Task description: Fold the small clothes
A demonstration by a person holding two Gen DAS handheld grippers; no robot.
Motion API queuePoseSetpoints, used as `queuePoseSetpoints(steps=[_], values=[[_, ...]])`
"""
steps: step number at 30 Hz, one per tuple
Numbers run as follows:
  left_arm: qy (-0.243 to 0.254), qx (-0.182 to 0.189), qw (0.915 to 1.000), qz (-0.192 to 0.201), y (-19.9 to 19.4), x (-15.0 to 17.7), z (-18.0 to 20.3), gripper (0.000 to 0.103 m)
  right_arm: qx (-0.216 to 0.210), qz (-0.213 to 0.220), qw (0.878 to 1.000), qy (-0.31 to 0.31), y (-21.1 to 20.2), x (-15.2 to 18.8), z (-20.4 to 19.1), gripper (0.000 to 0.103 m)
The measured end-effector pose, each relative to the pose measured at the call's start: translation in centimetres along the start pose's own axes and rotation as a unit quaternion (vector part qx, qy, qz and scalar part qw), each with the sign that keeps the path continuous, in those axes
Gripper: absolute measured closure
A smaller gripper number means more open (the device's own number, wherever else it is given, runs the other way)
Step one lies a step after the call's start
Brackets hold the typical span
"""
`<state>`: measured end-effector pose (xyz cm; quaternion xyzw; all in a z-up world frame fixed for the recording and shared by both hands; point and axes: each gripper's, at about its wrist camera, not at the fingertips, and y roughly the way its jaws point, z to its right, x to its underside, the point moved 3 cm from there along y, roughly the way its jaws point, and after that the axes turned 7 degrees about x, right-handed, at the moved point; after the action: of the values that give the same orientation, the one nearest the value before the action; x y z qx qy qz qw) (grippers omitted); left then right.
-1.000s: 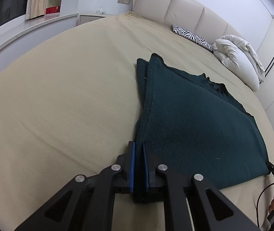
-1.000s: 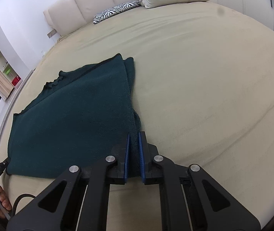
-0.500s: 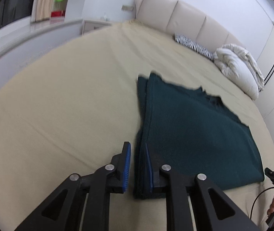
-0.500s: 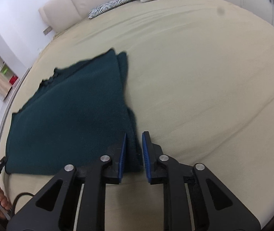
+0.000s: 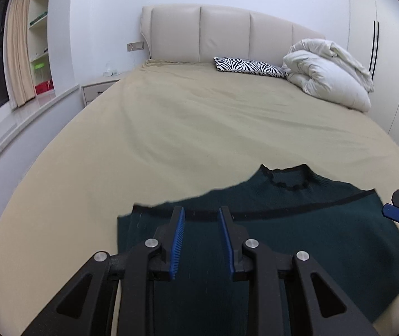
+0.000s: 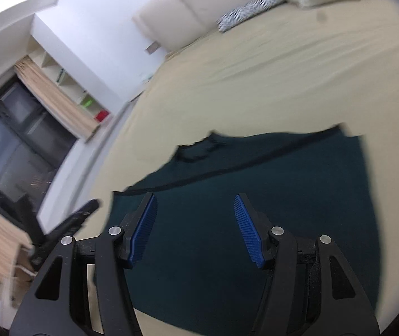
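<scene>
Garment: a dark green sweater (image 5: 297, 240) is laid flat on the near part of the beige bed sheet (image 5: 199, 128), collar toward the headboard (image 5: 227, 36).
Left gripper (image 5: 201, 240): held above the sweater's left part, fingers spread, nothing gripped.
Right gripper (image 6: 195, 229): held above the sweater, fingers spread wide, nothing gripped; the view is blurred.
Far end of bed: a zebra-print pillow (image 5: 248, 68) is seen just beside a bundled white duvet (image 5: 328, 72).
</scene>
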<state>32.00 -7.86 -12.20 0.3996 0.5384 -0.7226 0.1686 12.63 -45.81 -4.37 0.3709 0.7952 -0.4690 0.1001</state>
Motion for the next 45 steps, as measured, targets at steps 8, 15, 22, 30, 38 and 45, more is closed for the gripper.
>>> queuePoseSetpoints(steps=[8,15,22,30,38,45], values=[[-0.12,0.043,0.9904,-0.053,6.7,3.2,-6.3,0.071,-0.052,-0.059,0.99,0.121,10.6,-1.0,4.2,0.056],[-0.121,0.048,0.9903,-0.048,7.2,3.7,-6.5,0.071,-0.078,0.059,0.965,0.242,5.8,-1.9,15.3,0.075],[-0.109,0.011,0.9926,-0.053,4.0,3.5,-4.7,0.07,0.012,0.081,0.977,0.198,-0.9,-1.1,13.4,0.061],[-0.053,0.016,0.9962,-0.067,-0.8,9.6,0.3,0.041,-0.101,-0.052,0.991,0.064,3.3,8.5,0.2,0.049],[-0.066,0.018,0.9955,-0.065,-1.4,10.0,-0.4,0.041,-0.026,0.021,0.983,0.18,-0.5,9.5,10.3,0.077],[-0.04,-0.027,0.9963,-0.071,-4.1,9.1,1.1,0.041,0.17,0.153,0.962,0.151,-12.5,10.8,12.8,0.043]])
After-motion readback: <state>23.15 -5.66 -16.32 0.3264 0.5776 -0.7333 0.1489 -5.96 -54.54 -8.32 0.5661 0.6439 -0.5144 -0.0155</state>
